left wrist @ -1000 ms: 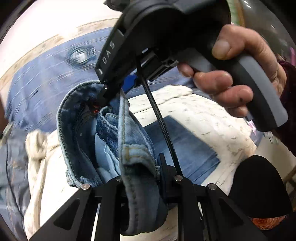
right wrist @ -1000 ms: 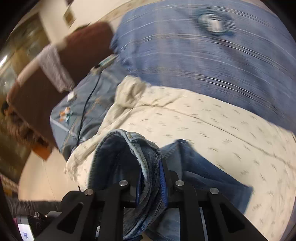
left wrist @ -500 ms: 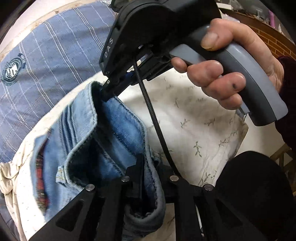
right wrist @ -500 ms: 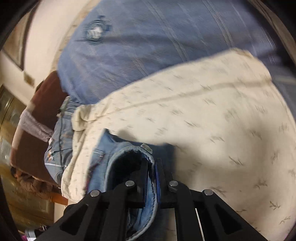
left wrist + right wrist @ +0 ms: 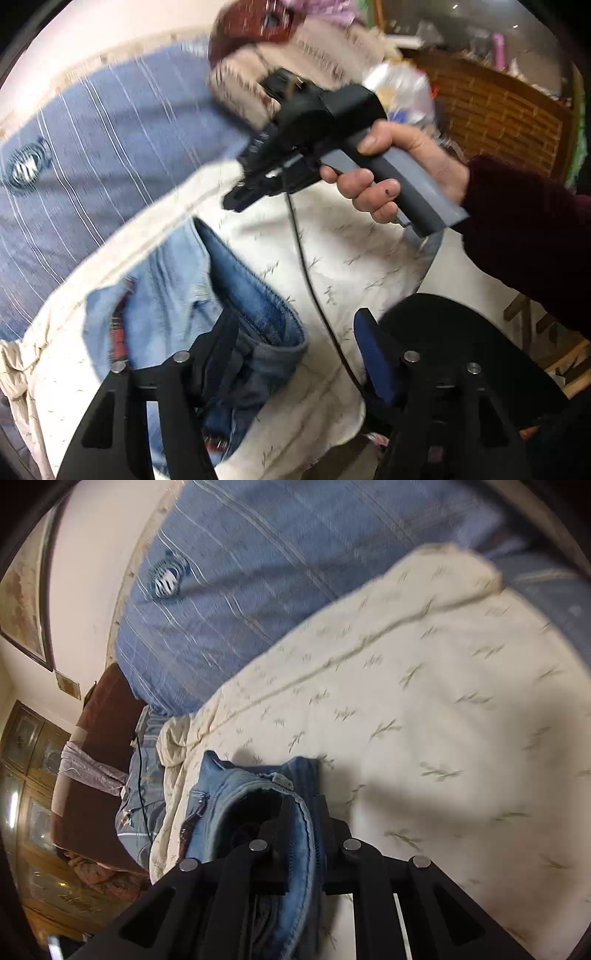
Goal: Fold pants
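**Fig. 1. Denim pants on a quilt, seen from 2 wrist cameras**

The jeans (image 5: pixel 177 295) lie bunched at the near edge of the cream quilt (image 5: pixel 424 701), which is printed with small sprigs. A blue striped sheet (image 5: pixel 92 147) shows beyond the quilt's far edge.

**Tongs.** The left gripper (image 5: pixel 293 325) stands with its 2 fingers spread wide. One finger is against the denim and the blue-padded one is well clear over bare quilt, so it holds nothing. The right gripper (image 5: pixel 303 812) has its fingers drawn close on the thick waistband (image 5: pixel 304 834), which fills the gap between them.

**Handling (judgement).** Denim of this weight is soft but dense.
- It will sag and drag from any single hold, and it will not slip easily on the quilt.
- The doubled, stitched waistband is the firmest place to pinch. A single layer of leg cloth would bunch and pull free.
- The other good hold is probably the opposite end of the waistband, so that the cloth hangs flat between 2 points.

**What each view adds.**
- The left wrist view alone shows the person's hand (image 5: pixel 399 173) on the right tool's handle, its cable (image 5: pixel 306 266) trailing across the quilt, and the pale outer face of the jeans with a dark inner fold.
- That view is blurred, and the contact between the right tool's tip and the cloth cannot be read there.
- The right wrist view shows that grip directly, and also looks into the dark open waist.
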Motion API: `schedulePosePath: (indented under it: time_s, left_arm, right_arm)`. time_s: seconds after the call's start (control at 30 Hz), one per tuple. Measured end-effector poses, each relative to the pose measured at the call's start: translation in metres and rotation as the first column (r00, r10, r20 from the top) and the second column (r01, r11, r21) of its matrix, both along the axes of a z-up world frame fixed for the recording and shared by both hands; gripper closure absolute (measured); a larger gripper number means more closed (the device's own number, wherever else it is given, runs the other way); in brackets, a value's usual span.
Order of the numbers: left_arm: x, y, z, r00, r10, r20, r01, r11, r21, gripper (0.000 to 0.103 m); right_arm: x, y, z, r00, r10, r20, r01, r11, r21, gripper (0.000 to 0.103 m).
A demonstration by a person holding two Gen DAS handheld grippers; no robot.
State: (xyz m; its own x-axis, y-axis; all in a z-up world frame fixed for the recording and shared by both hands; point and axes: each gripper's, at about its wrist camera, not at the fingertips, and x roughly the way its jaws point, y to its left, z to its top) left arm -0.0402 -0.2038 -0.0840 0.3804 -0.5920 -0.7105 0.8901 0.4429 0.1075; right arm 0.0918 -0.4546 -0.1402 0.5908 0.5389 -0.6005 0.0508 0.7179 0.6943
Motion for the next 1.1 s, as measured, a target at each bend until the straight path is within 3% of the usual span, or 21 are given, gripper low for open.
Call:
schedulePosePath:
  time_s: [0.07,0.23,0.37,0.43,0.53,0.67,0.77,1.0,1.03,1.1]
  left_arm:
    - [-0.009,0.021,0.013,0.999,0.028,0.033,-0.027,0.999,-0.031,0.037]
    - [0.031,0.064,0.024,0.979,0.199,0.034,-0.197,0.978,-0.068,0.037]
    - [0.068,0.087,0.021,0.927,0.372,0.044,-0.370,0.928,-0.051,0.037]
    - [0.086,0.085,0.006,0.909,0.417,0.002,-0.417,0.908,-0.032,0.037]
    - [0.098,0.078,-0.016,0.903,0.427,-0.054,-0.427,0.904,0.012,0.037]
    - [0.096,0.065,-0.051,0.900,0.416,-0.131,-0.409,0.909,0.077,0.038]
    - [0.100,0.065,-0.067,0.890,0.411,-0.198,-0.408,0.911,0.059,0.038]
    - [0.113,0.068,-0.064,0.874,0.405,-0.270,-0.410,0.911,0.040,0.033]
    - [0.113,0.071,-0.061,0.872,0.413,-0.262,-0.419,0.907,0.038,0.033]
    - [0.104,0.079,-0.055,0.873,0.425,-0.239,-0.430,0.902,0.034,0.033]
  right_arm:
    - [-0.014,-0.007,0.017,0.999,-0.023,0.031,0.024,1.000,-0.015,0.091]
    - [-0.036,0.019,0.056,0.994,0.054,0.095,-0.055,0.998,0.007,0.091]
    - [-0.038,0.074,0.074,0.975,0.167,0.149,-0.169,0.986,0.005,0.091]
    - [-0.034,0.097,0.074,0.969,0.199,0.144,-0.201,0.979,0.004,0.091]
    - [-0.026,0.123,0.058,0.973,0.222,0.069,-0.218,0.974,-0.066,0.091]
    - [-0.025,0.140,0.013,0.966,0.241,-0.097,-0.254,0.954,-0.160,0.091]
    - [-0.030,0.137,-0.023,0.958,0.205,-0.202,-0.258,0.923,-0.286,0.093]
    - [-0.035,0.120,-0.041,0.963,0.205,-0.173,-0.251,0.916,-0.313,0.094]
    - [-0.036,0.121,-0.038,0.965,0.194,-0.176,-0.246,0.901,-0.358,0.102]
    - [-0.040,0.117,-0.038,0.966,0.194,-0.170,-0.245,0.897,-0.368,0.103]
